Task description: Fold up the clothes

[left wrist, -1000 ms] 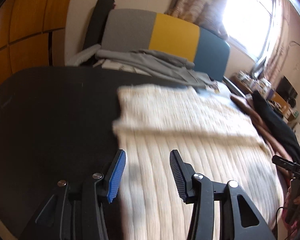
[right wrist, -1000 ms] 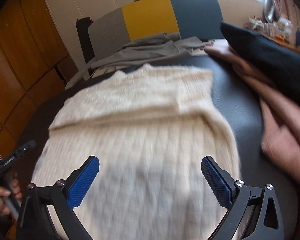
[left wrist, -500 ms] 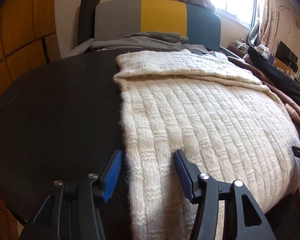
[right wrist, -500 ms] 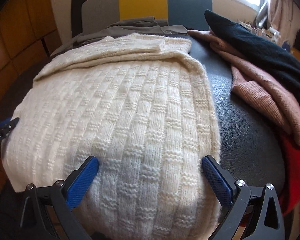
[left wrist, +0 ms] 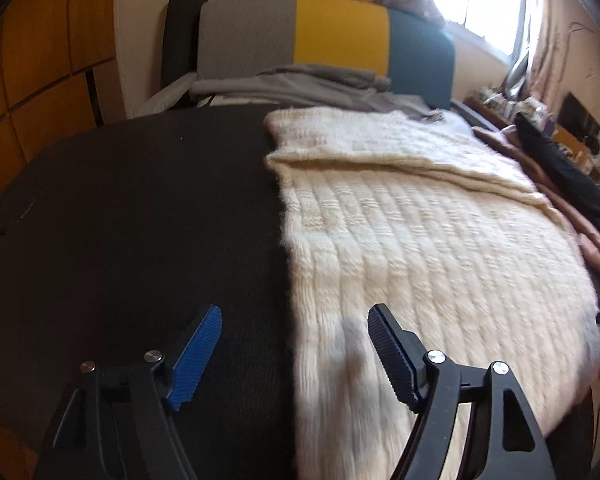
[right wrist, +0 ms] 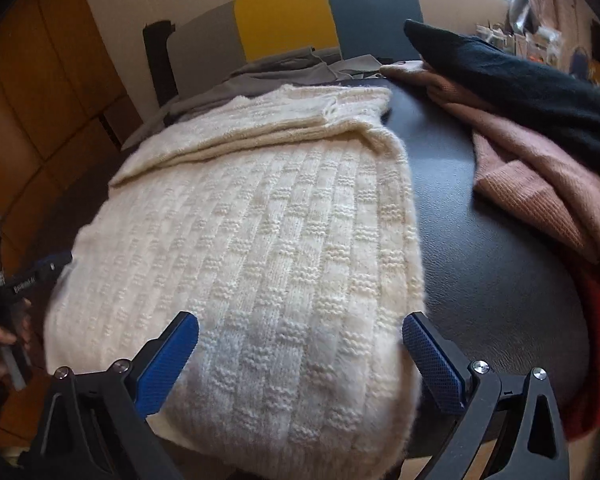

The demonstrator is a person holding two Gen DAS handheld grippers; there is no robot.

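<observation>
A cream knitted sweater (left wrist: 412,240) (right wrist: 260,232) lies flat on the black table (left wrist: 132,216) (right wrist: 480,264), its far part folded over into a band. My left gripper (left wrist: 294,354) is open above the sweater's near left edge, one finger over bare table and the other over the knit. At the sweater's near right corner my right gripper (right wrist: 300,356) stands wide open, its fingers astride the hem that hangs over the table's front edge. Neither holds any cloth.
A pink garment (right wrist: 540,184), a black one (right wrist: 520,88) and a red one (right wrist: 596,344) are piled on the table's right side. Grey clothes (left wrist: 300,84) lie at the back before a grey, yellow and blue chair (left wrist: 332,32). A wooden wardrobe (left wrist: 32,60) stands at the left.
Both grippers came down to the sweater's near edge, then eased back a little. The left gripper shifted left and its jaws spread wider. The sweater has not moved.
</observation>
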